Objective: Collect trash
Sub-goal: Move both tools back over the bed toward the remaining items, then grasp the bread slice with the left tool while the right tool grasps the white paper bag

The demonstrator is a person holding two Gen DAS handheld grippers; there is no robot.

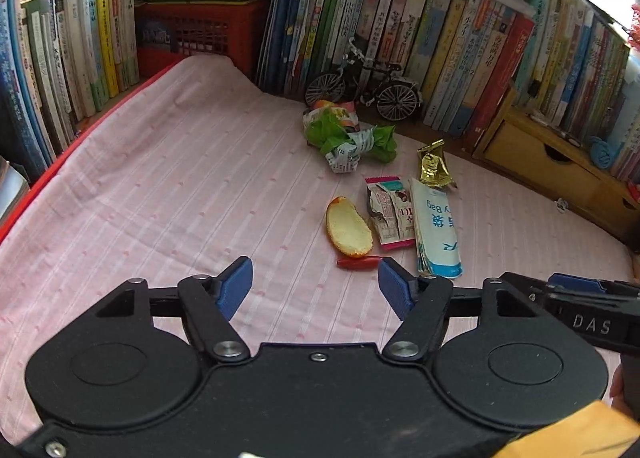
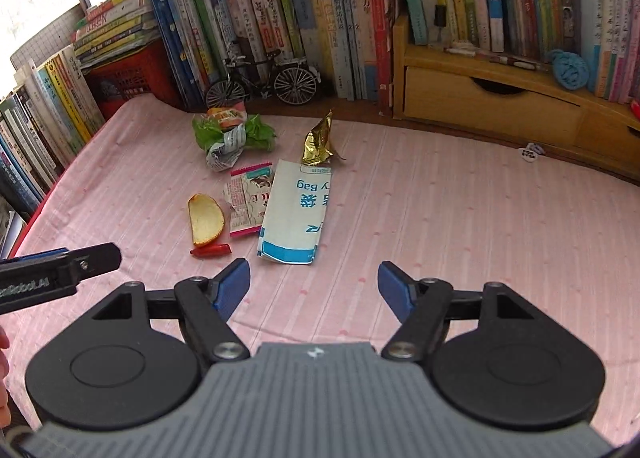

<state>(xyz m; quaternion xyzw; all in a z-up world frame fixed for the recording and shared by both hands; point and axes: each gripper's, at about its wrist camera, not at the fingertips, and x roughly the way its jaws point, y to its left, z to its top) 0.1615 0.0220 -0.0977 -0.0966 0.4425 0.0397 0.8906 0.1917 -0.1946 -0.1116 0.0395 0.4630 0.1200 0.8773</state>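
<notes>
We see the white-and-blue bag [image 2: 294, 213] lying flat, long axis twelve to six o'clock, contents hidden, while our left gripper [image 1: 316, 288] and right gripper [image 2: 314, 286] gape empty.

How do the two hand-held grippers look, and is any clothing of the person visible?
Both are black, with two round discs, silver pivot bolts and blue ribbed finger pads. The left gripper has a plain black body; the right gripper has a grey ribbed one with a small white mark. White lettering runs along the side of each. A yellow sleeve shows at the left view's bottom corner. No cables are visible.
</notes>
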